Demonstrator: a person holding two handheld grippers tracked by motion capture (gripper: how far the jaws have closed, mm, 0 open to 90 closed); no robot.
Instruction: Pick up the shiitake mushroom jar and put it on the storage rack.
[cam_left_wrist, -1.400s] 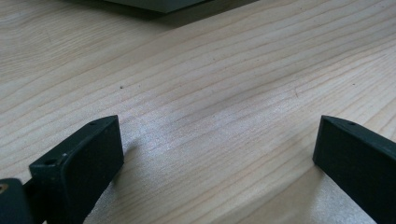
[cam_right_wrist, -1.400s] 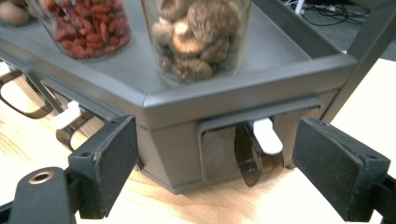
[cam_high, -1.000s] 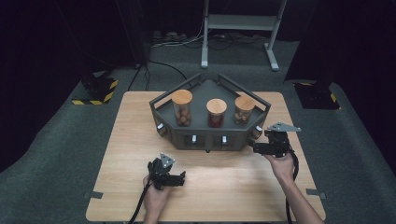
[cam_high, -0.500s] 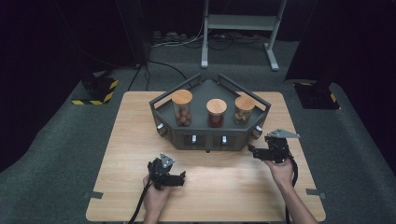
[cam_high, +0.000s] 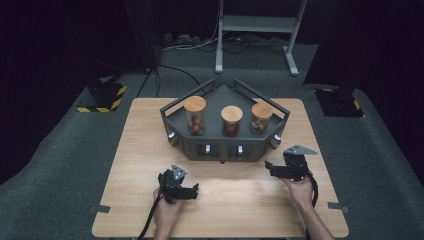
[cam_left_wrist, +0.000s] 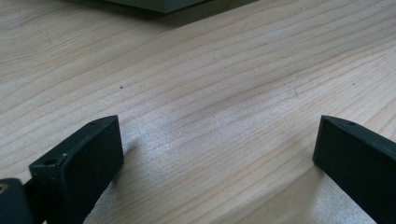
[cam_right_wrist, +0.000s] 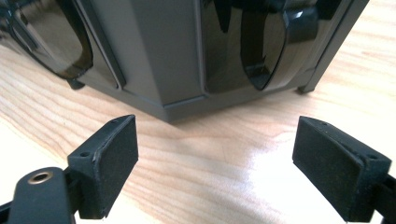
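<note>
Both grippers stand open and empty: the left gripper (cam_high: 194, 190) rests low on the table (cam_high: 135, 150), near its front edge, jaws spread over bare wood, while the right gripper (cam_high: 267, 165) hangs just off the right front corner of the dark rack (cam_high: 175, 122), jaws wide and pointing left at it. Rack lies ahead and left of the right gripper, its long front face running across the table, with three wood-lidded jars (cam_high: 231, 120) standing apart on top. Right hand is plainly the nearer, likely aiming for the angled corner panel (cam_right_wrist: 154, 56) and the glossy black fitting (cam_right_wrist: 261, 42) beside it.
</note>
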